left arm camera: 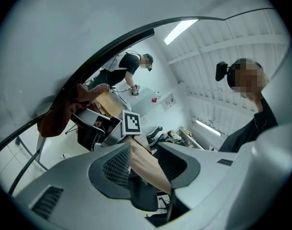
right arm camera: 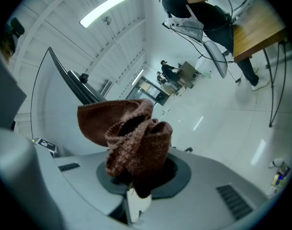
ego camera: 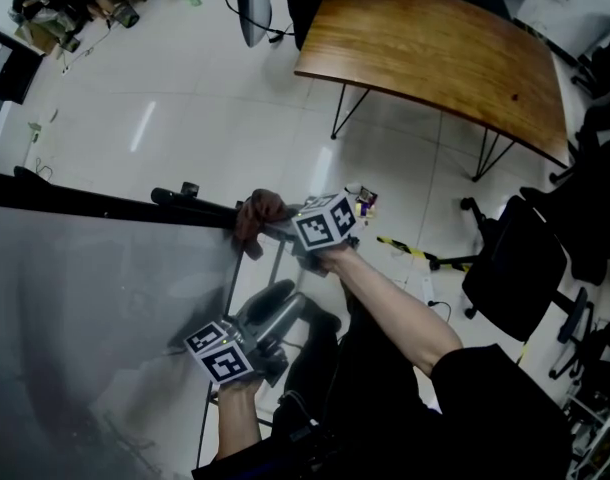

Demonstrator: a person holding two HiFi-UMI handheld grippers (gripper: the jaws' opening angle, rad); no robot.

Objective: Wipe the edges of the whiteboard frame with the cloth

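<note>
- Left gripper: jaws are spread and nothing is pinched. Only the person's right forearm is seen past the gap. It is held low, closer to the body than the right gripper, just beside the whiteboard.
- Right gripper: jaws are pressed together on a brown knitted cloth, which is bunched and stands out ahead of the tips.
- The cloth is laid against the black whiteboard frame, directly ahead of the right gripper, at the top rail close to the corner.
- Step judged: wiping of the top edge is in hand, at its corner end.
- Next move judged: the cloth is to be held down on the rail and drawn along it, away to the right gripper's left. The pinch must hold against drag, and a loose fold could snag on the small black fitting on the rail.
- Containers: none seen in any view.
- Far side: an office chair stands well apart to the right gripper's right and is not involved.
</note>
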